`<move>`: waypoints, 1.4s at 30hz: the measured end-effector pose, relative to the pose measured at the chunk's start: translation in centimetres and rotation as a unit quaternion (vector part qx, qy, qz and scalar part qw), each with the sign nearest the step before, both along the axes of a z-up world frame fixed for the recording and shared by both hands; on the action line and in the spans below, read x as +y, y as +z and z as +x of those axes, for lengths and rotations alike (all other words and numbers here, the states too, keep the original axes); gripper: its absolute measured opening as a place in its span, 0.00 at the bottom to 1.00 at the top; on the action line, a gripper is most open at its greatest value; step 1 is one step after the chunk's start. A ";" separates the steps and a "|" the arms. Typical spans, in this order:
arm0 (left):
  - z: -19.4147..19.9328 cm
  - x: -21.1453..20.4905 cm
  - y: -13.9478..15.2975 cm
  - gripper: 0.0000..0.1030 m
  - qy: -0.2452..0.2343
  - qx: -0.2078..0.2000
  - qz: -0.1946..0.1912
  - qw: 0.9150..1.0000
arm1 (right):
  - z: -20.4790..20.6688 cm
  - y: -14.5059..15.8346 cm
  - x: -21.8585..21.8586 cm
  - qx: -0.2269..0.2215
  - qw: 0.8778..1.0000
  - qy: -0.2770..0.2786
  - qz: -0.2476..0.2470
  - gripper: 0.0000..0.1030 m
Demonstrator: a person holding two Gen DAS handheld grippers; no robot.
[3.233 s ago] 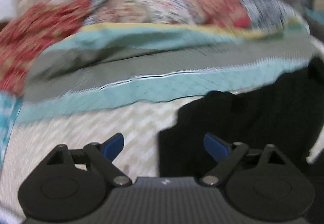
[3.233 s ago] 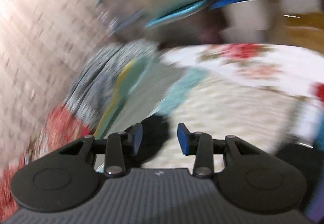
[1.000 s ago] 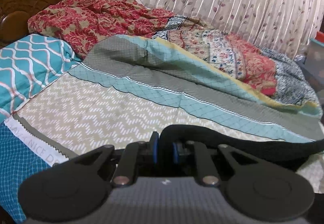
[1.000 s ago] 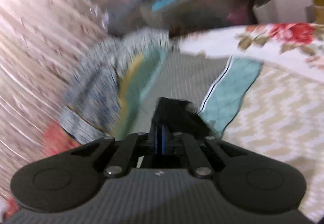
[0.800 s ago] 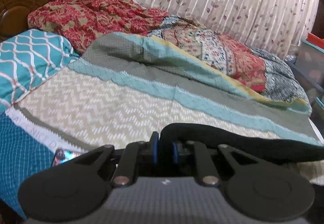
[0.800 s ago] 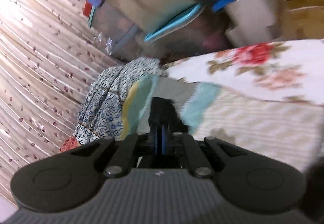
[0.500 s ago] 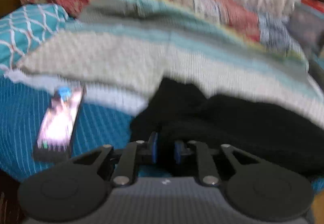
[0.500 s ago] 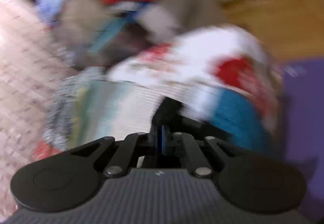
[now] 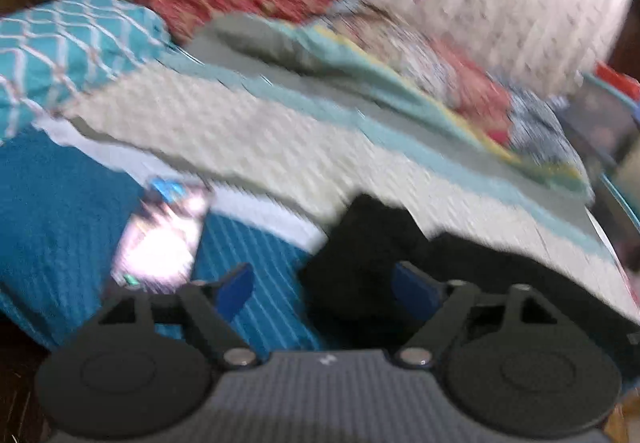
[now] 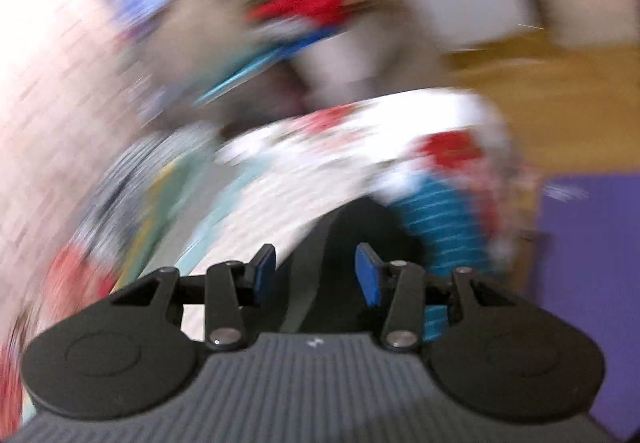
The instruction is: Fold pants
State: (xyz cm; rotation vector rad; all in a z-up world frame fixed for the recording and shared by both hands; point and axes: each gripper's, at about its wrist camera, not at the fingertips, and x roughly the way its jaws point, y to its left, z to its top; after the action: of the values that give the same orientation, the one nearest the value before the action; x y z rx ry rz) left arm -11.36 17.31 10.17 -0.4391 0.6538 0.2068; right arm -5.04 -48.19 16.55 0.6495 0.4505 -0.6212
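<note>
The black pants (image 9: pixel 472 263) lie on the bed near its front edge, stretching off to the right in the left wrist view. My left gripper (image 9: pixel 324 289) hangs just over their left end; its jaws are opening and the blue pads stand clear of the cloth. In the blurred right wrist view the pants (image 10: pixel 356 227) show as a dark strip running away from my right gripper (image 10: pixel 316 273). Its jaws are opening too, with the cloth lying between and below them, untouched by the pads.
A lit phone (image 9: pixel 160 239) lies on the blue striped sheet (image 9: pixel 60 211) left of the pants. Crumpled quilts (image 9: pixel 360 55) and a teal pillow (image 9: pixel 68 43) fill the back of the bed. A wooden floor (image 10: pixel 560 95) and purple mat (image 10: pixel 592 263) lie beyond the bed's corner.
Both grippers were shut on the black pants and carried them toward the bed's front edge. Now both have let go, and the pants lie on the bed.
</note>
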 end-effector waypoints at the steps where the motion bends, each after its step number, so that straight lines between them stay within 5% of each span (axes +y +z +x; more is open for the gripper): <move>1: 0.5 0.9 0.1 0.78 0.013 -0.004 -0.008 1.000 | 1.4 -0.1 2.0 0.010 0.999 0.051 -0.005 0.46; 4: 3.5 2.6 -0.1 0.78 0.022 -0.015 -0.009 1.000 | 5.5 -1.7 9.0 0.046 0.981 0.189 -0.002 0.46; 11: 13.2 0.8 -4.5 0.92 -0.102 0.021 0.002 0.995 | 10.6 -9.0 26.2 0.129 0.893 0.428 0.050 0.46; 13: 15.1 -0.3 -6.3 0.65 -0.134 0.047 -0.014 0.990 | 10.9 -10.7 28.6 0.147 0.877 0.453 0.059 0.46; 14: 15.7 -1.0 -7.1 0.38 -0.149 0.061 -0.024 0.987 | 10.9 -12.0 29.6 0.162 0.871 0.458 0.075 0.46; 15: 15.8 -1.9 -7.6 0.26 -0.149 0.069 -0.012 0.986 | 10.4 -13.0 30.3 0.173 0.869 0.455 0.085 0.46; 17: 15.3 -3.0 -7.2 0.20 -0.104 0.053 0.050 0.992 | 10.1 -13.2 30.8 0.157 0.873 0.458 0.061 0.46; 18: 14.5 -2.4 -6.6 0.18 -0.066 0.036 0.052 0.996 | 10.6 -12.9 30.7 0.158 0.869 0.467 0.050 0.46; 20: 13.0 0.4 -5.7 0.18 0.038 0.004 0.024 0.999 | 11.4 -12.8 30.7 0.162 0.865 0.471 0.051 0.46; 22: 13.5 1.8 -6.9 0.21 0.051 0.018 -0.014 0.998 | 11.5 -13.2 30.1 0.158 0.870 0.461 0.072 0.46; 24: 14.6 1.2 -8.5 0.41 0.041 0.061 0.011 0.997 | 11.5 -13.4 30.5 0.156 0.874 0.453 0.082 0.46; 25: 14.6 0.8 -8.7 0.43 0.040 0.066 0.018 0.997 | 11.3 -13.4 30.9 0.156 0.874 0.453 0.080 0.46; 30: 11.1 1.6 -6.4 0.76 0.045 0.036 -0.031 0.998 | 9.8 -12.8 31.5 0.153 0.872 0.459 0.067 0.46; 33: 7.3 2.7 -4.9 0.78 0.044 0.007 -0.051 0.998 | 9.3 -11.4 31.6 0.130 0.872 0.467 0.061 0.47; 37: 2.8 4.8 -3.9 0.78 0.057 -0.012 -0.083 0.995 | 8.4 -7.9 34.6 0.054 0.829 0.557 0.006 0.47; 40: 0.0 6.7 -4.9 0.78 0.095 -0.002 -0.120 0.988 | 8.4 -6.2 39.7 0.032 0.765 0.641 -0.056 0.50; 42: -1.4 7.4 -5.7 0.77 0.115 0.003 -0.135 0.984 | 8.2 -5.6 43.0 0.016 0.718 0.690 -0.095 0.62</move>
State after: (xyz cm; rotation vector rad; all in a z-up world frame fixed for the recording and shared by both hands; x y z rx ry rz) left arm -12.78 24.69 4.47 -0.7770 0.6388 0.3392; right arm 3.17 -5.24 10.94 -0.0286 0.7460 0.7667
